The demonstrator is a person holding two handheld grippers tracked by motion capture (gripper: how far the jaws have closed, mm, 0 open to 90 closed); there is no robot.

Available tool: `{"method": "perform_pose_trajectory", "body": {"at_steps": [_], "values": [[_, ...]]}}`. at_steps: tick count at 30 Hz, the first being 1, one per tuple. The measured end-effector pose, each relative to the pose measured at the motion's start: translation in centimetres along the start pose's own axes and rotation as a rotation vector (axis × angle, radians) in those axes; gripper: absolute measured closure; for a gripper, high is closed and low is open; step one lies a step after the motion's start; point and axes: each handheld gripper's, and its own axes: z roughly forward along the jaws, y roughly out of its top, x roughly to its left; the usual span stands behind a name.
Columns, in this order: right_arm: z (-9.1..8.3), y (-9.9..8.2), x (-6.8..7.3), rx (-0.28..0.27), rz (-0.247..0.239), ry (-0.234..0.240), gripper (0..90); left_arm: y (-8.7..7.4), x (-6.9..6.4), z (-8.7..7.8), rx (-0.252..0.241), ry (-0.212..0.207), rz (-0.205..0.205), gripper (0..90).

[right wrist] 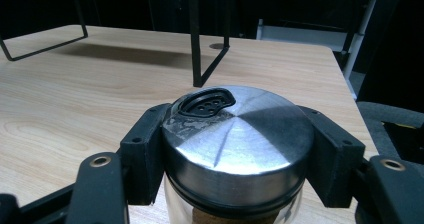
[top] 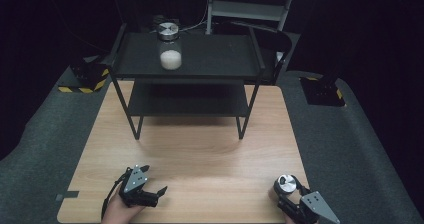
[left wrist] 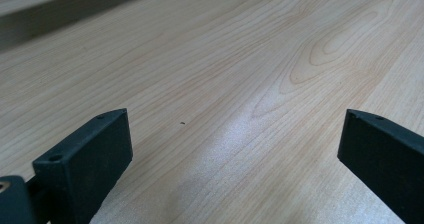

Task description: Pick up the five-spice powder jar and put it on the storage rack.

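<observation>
- The right tongs [right wrist: 235, 149] are clamped on the steel cap of a spice shaker [right wrist: 235, 139], one jaw on each side of the lid; the grip sits high, on the metal rather than the glass, presumably because the cap gives the pads a firm hold.
- The shaker stands at the near right corner of the desk [top: 200, 149], with a brownish filling just visible under its cap in the right gripper view (the pour holes face away from the camera).
- The left tongs [top: 145, 191] rest at the near left of the desk with jaws wide apart and nothing between them, apparently kept out of the way while the right hand works.
- A second jar [top: 169, 46], part-filled with white grains, stands on the top tier of the black rack [top: 215, 59] at the far side of the desk; judging by that, the clamped shaker may be bound for the same rack.
</observation>
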Motion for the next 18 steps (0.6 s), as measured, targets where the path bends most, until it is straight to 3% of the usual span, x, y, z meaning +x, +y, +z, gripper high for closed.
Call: {"method": "perform_pose_trajectory", "body": {"at_steps": [9, 18], "values": [[-0.3, 0.2, 0.1, -0.019, 0.001, -0.008, 35.3, 0.0, 0.1, 0.1, 0.001, -0.004, 0.000, 1.6], [-0.1, 1.9, 1.2, -0.009, -0.014, 0.006, 35.3, 0.0, 0.0, 0.0, 0.000, -0.001, 0.007, 1.7]]}}
